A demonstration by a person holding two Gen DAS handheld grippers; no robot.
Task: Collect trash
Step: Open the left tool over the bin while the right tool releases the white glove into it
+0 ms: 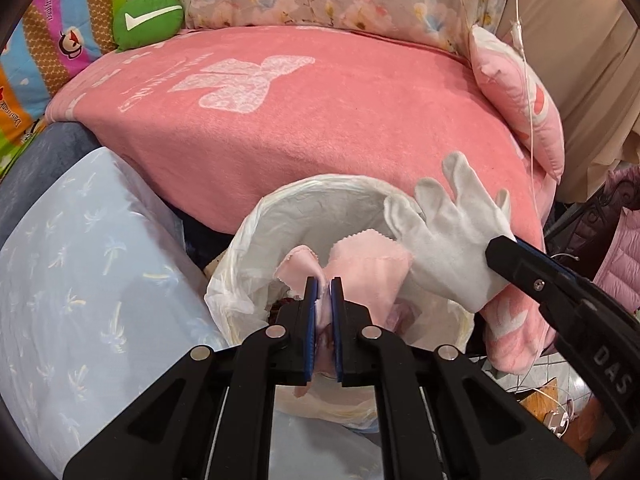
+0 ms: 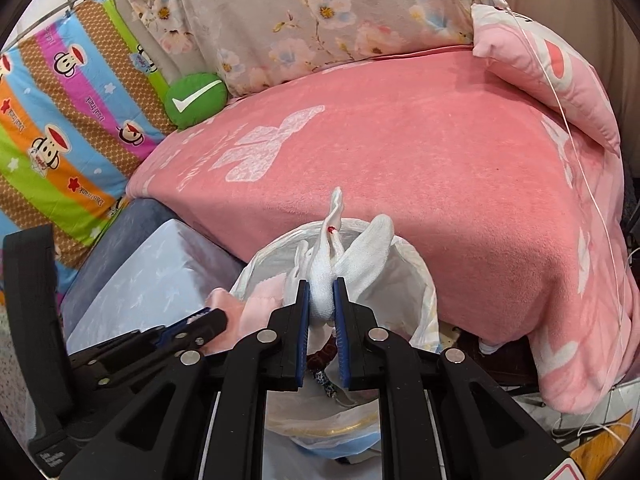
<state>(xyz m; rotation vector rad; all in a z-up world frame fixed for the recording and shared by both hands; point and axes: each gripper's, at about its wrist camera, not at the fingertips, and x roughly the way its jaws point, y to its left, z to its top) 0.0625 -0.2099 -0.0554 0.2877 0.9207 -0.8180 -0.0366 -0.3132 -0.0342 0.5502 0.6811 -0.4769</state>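
A bin lined with a white plastic bag (image 1: 320, 188) (image 2: 420, 280) stands in front of the pink bed. My left gripper (image 1: 324, 284) is shut on a pale pink cloth (image 1: 368, 268) and holds it over the bin's mouth. My right gripper (image 2: 321, 284) is shut on a white glove (image 2: 360, 256) (image 1: 444, 240), also above the bin. In the left wrist view the right gripper (image 1: 496, 250) comes in from the right with the glove hanging from it. In the right wrist view the left gripper (image 2: 218, 316) comes in from the left with the pink cloth (image 2: 240, 304).
A pink blanket (image 1: 320, 120) (image 2: 400, 160) covers the bed behind the bin. A pale blue sheet (image 1: 80, 280) lies to the left, a pink pillow (image 1: 520, 100) at the right, a green cushion (image 1: 148, 20) at the back. Thin white cords (image 2: 580, 160) hang on the right.
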